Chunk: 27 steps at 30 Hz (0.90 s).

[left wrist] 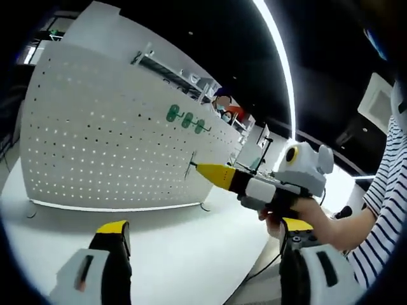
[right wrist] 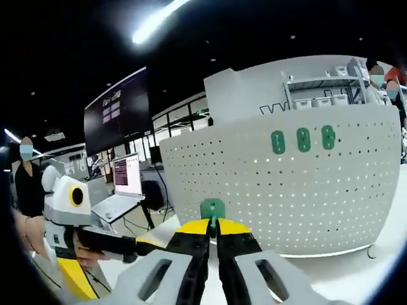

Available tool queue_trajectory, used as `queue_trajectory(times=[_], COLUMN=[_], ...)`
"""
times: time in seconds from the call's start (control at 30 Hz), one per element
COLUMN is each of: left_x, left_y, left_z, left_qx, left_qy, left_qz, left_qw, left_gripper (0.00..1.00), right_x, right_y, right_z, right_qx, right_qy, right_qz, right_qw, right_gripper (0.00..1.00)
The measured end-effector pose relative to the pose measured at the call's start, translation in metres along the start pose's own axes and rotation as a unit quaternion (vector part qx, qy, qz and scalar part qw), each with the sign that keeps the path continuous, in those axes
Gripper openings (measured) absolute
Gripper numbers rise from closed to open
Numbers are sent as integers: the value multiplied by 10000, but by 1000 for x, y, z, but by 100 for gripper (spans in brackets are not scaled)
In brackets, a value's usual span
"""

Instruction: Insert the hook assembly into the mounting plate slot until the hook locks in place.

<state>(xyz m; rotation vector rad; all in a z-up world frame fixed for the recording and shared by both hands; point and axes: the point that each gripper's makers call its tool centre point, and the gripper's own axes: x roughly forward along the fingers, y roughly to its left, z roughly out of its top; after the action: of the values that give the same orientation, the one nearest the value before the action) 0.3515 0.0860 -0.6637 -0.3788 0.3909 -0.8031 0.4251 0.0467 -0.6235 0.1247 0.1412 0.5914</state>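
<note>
A white perforated mounting plate (left wrist: 121, 146) stands upright on a white table (left wrist: 191, 254), filling the left and centre of the left gripper view; in the right gripper view the same plate (right wrist: 331, 197) curves across the right half of the frame. Three green hooks (left wrist: 186, 120) already sit in a row on its upper part, seen at upper centre in the left gripper view and at upper right (right wrist: 303, 140) in the right gripper view. Behind the plate, at the top right of the right gripper view, a shelf (right wrist: 321, 86) carries pale bins whose contents cannot be made out. The right gripper (right wrist: 213, 230) rises from the bottom centre of its own view with its yellow-tipped jaws pressed together on a green hook assembly (right wrist: 212, 209), which stands just above the tips and in front of the lower part of the plate; whether it touches the plate cannot be told there. In the left gripper view that same right gripper (left wrist: 198, 168) comes in from the right, held by a hand (left wrist: 305, 213), and its yellow point meets the plate's face at centre frame, below the row of three hooks. The left gripper (left wrist: 203, 238) shows at the bottom of its own view with jaws spread wide apart and nothing between them, well short of the plate. A laptop (right wrist: 124, 184) sits open at the left of the right gripper view.
</note>
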Motion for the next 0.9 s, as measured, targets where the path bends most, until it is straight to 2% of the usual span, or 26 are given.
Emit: queue_trajectory(times=[0.23, 0.47, 0.57, 0.9], left_x=[-4, -6, -6, -5], left_y=[9, 12, 13, 16], left_z=[0, 1, 0, -4], left_qx=[-156, -131, -142, -193], left_qy=[-40, -17, 5, 89], left_qz=[50, 94, 115, 142], left_qw=[9999, 9999, 9998, 9997], left_gripper=[100, 100, 100, 100], right_x=[8, 12, 12, 12], right_y=[-31, -63, -81, -116], right_z=[17, 33, 40, 54], right_qx=[-193, -254, -226, -309], right_qy=[-218, -442, -565, -735], right_qz=[-389, -784, -1079, -1457], right_qw=[9988, 9956, 9923, 9861], right_gripper=[0, 0, 0, 0])
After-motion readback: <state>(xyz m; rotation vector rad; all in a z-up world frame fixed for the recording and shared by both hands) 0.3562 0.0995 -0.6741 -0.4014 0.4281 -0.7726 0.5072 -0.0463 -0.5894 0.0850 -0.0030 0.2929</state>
